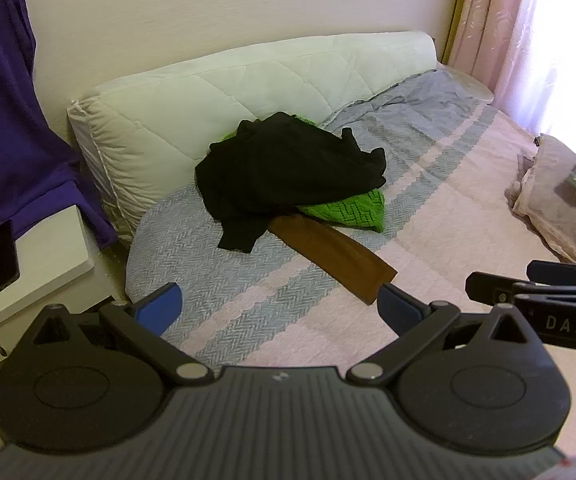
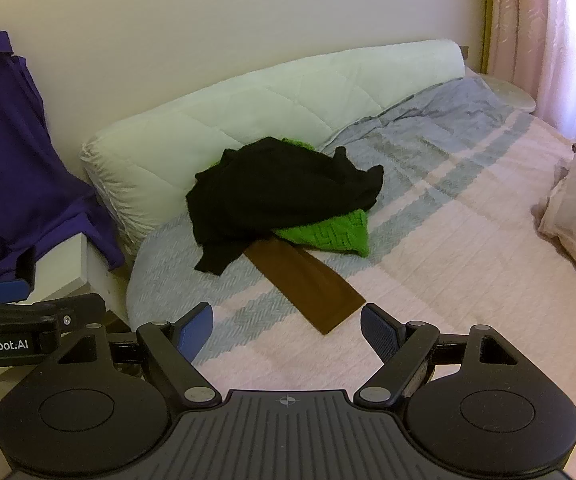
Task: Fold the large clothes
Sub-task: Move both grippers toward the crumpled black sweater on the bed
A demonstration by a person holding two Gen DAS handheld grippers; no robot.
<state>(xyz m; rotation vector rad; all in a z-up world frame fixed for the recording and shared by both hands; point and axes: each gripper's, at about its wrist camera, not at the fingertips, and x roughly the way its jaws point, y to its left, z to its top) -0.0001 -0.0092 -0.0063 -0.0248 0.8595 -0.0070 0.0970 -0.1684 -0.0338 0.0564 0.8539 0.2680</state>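
A heap of clothes lies on the bed near the pillow: a black garment [image 1: 288,168] [image 2: 279,188] on top, a green knit [image 1: 348,210] [image 2: 332,236] under it, and a brown piece [image 1: 332,256] [image 2: 308,284] sticking out toward me. My left gripper [image 1: 283,308] hovers open over the bedspread, short of the heap, its right pad close to the brown piece's end. Beside it, my right gripper [image 2: 285,330] is also open with nothing between its fingers, just short of the brown end. Each gripper shows at the other view's edge.
The bed [image 1: 428,216] has a pink and grey-blue striped cover, with a long white quilted pillow [image 1: 227,92] along the wall. A purple garment [image 1: 3,120] hangs at left over a white nightstand [image 1: 47,252] with a phone [image 1: 3,256]. Pink bedding [image 1: 548,196] is bunched at right; curtains [image 1: 508,20] hang behind.
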